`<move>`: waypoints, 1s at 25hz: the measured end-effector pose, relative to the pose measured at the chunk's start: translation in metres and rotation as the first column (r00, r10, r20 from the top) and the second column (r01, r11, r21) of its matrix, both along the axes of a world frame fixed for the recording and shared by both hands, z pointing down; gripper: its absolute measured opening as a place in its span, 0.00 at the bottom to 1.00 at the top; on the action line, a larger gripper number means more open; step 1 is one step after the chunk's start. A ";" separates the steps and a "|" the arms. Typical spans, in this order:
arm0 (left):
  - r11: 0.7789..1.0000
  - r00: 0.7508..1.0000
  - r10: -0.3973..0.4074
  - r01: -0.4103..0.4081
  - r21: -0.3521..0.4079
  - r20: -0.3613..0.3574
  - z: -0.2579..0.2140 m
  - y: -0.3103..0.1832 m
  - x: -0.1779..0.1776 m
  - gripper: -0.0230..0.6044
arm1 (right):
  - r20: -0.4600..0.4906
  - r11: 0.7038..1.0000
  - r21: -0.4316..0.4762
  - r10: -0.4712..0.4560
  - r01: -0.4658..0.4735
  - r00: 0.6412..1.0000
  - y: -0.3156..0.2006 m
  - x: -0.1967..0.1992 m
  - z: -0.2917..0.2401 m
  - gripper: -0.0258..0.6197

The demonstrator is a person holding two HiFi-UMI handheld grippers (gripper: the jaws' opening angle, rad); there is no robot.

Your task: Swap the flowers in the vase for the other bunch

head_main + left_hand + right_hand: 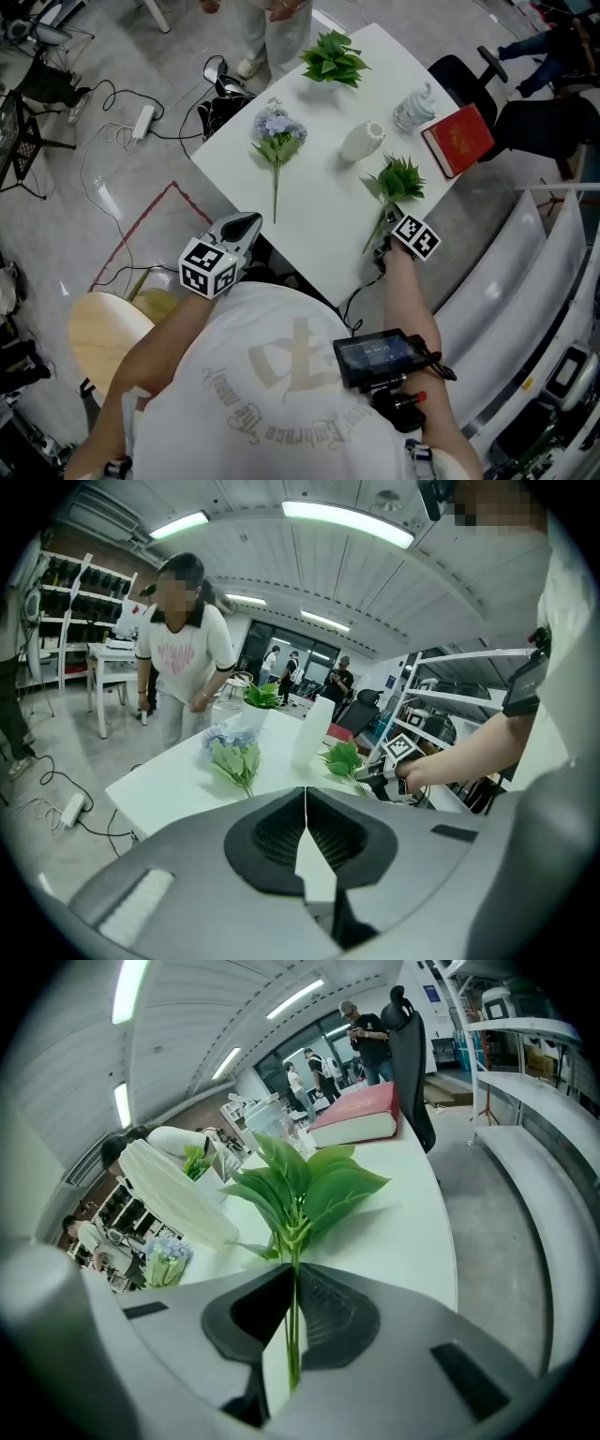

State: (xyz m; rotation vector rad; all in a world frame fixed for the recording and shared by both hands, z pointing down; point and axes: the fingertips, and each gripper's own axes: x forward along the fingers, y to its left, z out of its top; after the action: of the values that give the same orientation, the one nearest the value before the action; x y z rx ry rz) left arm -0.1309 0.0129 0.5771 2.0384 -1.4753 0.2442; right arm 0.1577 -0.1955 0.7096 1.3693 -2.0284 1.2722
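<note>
Head view: white bench [319, 202] sits corner-on, and the floor is open on the left apart from cables, a power strip [143, 120] and red tape lines [141, 225]. A wooden stool [105, 336] sits near-left. On the right, a black chair [467, 77] is near the bench edge and white shelving crowds that side. A red book [457, 139] lies at the right edge. The left gripper [249, 225] hangs off the near-left edge, over the floor. The right gripper [384, 240] is at the near-right edge, on the stem of the green bunch [398, 180]. The blue flower bunch [277, 131] lies flat mid-bench, well clear of the white vase [362, 141]. A second green spray [334, 58] is at the far corner, with a person standing just beyond it.

Left gripper view: jaws pressed together, nothing between them. The bench edge runs ahead. The blue flower bunch [234, 752] is lying down, the vase [314, 728] is upright, and the right gripper [377, 778] is beside the green bunch [342, 758]. The aisle to the left is open, with tables and racks behind it.

Right gripper view: jaws pinch the thin stem of the green bunch [300, 1185], leaves fanned out over the bench. The vase [173, 1194] is just left and the book [361, 1115] is beyond it. Bare floor drops away on the right.
</note>
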 end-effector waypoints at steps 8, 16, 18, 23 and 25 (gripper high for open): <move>1.000 1.000 0.030 -0.030 0.004 -0.007 -0.001 -0.008 0.006 0.05 | 0.053 0.999 0.007 0.031 -0.031 0.998 0.005 0.003 -0.009 0.07; 0.997 0.997 0.075 -0.075 0.019 -0.012 -0.002 -0.018 0.016 0.05 | 0.158 0.996 0.048 0.073 -0.081 0.985 0.006 -0.002 -0.031 0.06; 0.996 0.996 0.086 -0.085 0.023 -0.011 -0.003 -0.020 0.018 0.05 | 0.186 0.994 0.062 0.080 -0.093 0.979 0.005 -0.004 -0.039 0.06; 0.994 0.995 0.103 -0.102 0.031 -0.015 -0.007 -0.024 0.021 0.05 | 0.287 0.985 0.104 0.100 -0.135 0.953 0.003 -0.011 -0.062 0.06; 0.993 0.994 0.110 -0.109 0.034 -0.016 -0.007 -0.025 0.022 0.05 | 0.314 0.982 0.119 0.103 -0.147 0.944 0.002 -0.013 -0.071 0.06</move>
State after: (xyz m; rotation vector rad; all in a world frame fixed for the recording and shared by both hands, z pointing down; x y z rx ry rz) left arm -0.1093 -0.0121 0.5699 2.1460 -1.3668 0.2462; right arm 0.1446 -0.1940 0.6388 1.4603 -2.3087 1.5026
